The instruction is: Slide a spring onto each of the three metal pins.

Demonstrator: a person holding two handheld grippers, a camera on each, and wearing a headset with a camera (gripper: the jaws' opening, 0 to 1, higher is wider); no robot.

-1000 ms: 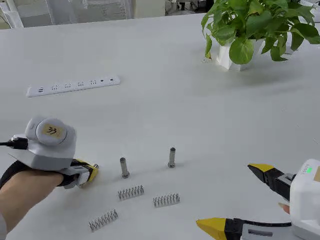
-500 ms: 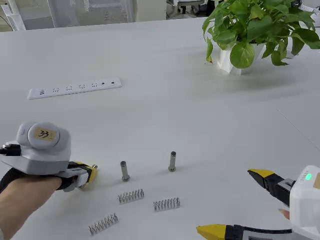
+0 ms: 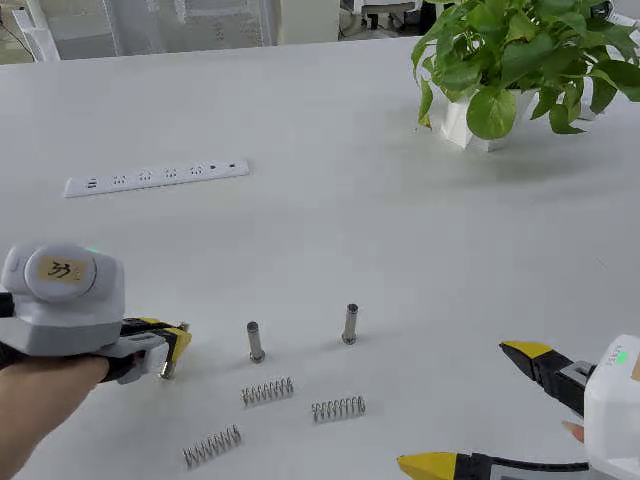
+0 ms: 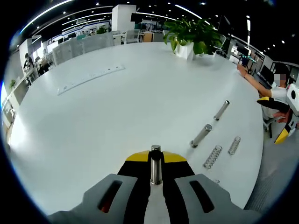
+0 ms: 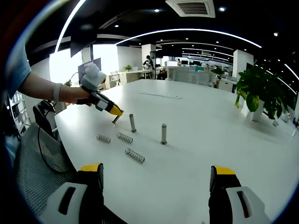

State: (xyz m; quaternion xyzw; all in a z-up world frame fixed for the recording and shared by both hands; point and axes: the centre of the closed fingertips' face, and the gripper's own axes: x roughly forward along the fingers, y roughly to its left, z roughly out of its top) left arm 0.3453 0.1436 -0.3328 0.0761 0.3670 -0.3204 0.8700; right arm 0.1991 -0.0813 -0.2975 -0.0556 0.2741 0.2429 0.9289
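My left gripper (image 3: 172,345) is shut on a metal pin (image 3: 170,356) at the table's left, and the pin (image 4: 155,164) stands up between the yellow jaws. Two more pins stand upright to its right, one near (image 3: 255,341) and one further right (image 3: 349,323). Three springs lie flat in front of them: a left one (image 3: 211,446), a middle one (image 3: 267,391) and a right one (image 3: 338,408). My right gripper (image 3: 472,407) hangs open at the lower right, holding nothing, its jaws wide apart in the right gripper view (image 5: 156,170).
A white power strip (image 3: 157,177) lies at the back left. A potted plant (image 3: 510,50) in a white pot stands at the back right. The white table (image 3: 400,230) stretches wide between them. A person sits beyond the table edge (image 4: 280,86).
The headset has tilted, so the whole picture shifted. My left gripper has drawn slightly left, away from the standing pins, still holding its pin. The right gripper has hardly moved.
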